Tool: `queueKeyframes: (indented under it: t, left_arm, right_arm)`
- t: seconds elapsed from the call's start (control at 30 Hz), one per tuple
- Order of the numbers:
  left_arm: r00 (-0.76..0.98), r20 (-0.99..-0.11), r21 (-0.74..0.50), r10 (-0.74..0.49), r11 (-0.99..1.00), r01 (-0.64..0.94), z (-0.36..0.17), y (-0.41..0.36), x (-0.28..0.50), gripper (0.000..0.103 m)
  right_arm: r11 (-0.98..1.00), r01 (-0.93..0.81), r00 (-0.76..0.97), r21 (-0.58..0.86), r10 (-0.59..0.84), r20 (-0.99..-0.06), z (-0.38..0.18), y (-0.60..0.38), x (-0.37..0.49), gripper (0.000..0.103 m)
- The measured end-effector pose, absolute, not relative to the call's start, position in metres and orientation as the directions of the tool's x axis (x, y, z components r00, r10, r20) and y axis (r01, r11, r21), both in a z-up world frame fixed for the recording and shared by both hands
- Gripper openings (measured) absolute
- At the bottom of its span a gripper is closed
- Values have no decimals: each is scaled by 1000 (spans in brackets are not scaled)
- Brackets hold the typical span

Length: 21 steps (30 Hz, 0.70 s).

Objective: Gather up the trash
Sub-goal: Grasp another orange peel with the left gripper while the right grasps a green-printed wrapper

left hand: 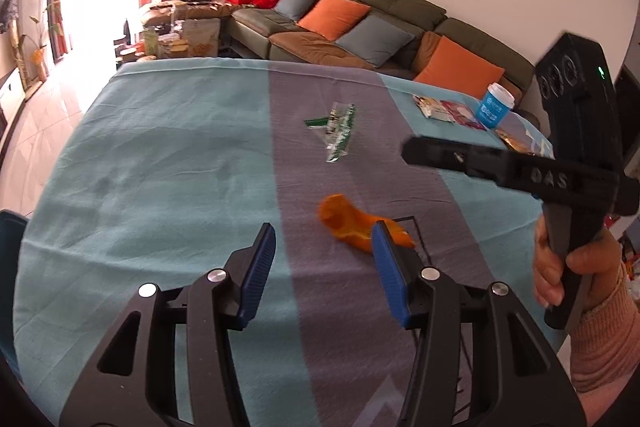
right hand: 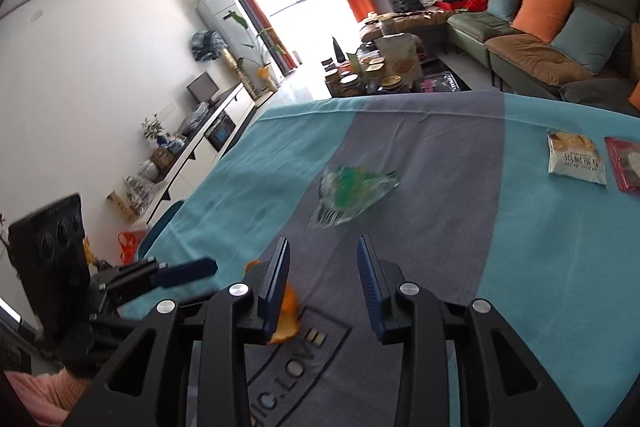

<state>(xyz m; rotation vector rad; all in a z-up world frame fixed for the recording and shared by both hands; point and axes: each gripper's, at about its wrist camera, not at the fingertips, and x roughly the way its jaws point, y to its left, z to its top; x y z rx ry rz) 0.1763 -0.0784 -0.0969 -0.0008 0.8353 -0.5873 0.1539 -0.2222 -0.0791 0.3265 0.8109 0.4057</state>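
Orange peel lies on the grey stripe of the tablecloth, nearest of the litter, just beyond the left gripper, whose blue-padded fingers stand apart with nothing between them. The right gripper hovers with its fingers likewise spread and empty, the peel showing beside its left finger. Farther up the grey stripe rests a clear green-printed wrapper. Beyond, toward the far right edge, lie snack packets and a blue paper cup. A sofa stands behind the table.
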Motion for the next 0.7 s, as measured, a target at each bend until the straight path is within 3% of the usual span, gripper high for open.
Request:
queueKeyframes:
  t: [0.13,0.23,0.37,0.47,0.53,0.7]
  left_arm:
    - [471,-728,-241,-499,829,505,-105,-93,189,48]
    - [440,-739,-267,-510,822,503,-110,-99,197,46]
    - [406,-743,-307,-532,810,500,-115,-105,207,36]
    - [390,-746,-324,-540,806,496,-121,-106,210,21]
    - [397,-740,-323,-544,804,500,-121,-106,209,18]
    - [413,-724,-327,-553,801,501,-119,-100,203,11]
  right_arm:
    - [883,-217,617,416,455,-642,-79,-216,176,42]
    - [886,-209,607,413,449,-656,-81,-212,191,43]
    - [893,-170,591,418,431,-682,-90,-212,204,42]
    - [886,-141,578,441,436,-690,-96,-219,206,28]
    - [882,-133,581,452,439,-686,-97,-222,208,19]
    - [883,-146,597,447,439,-672,-94,-223,202,12]
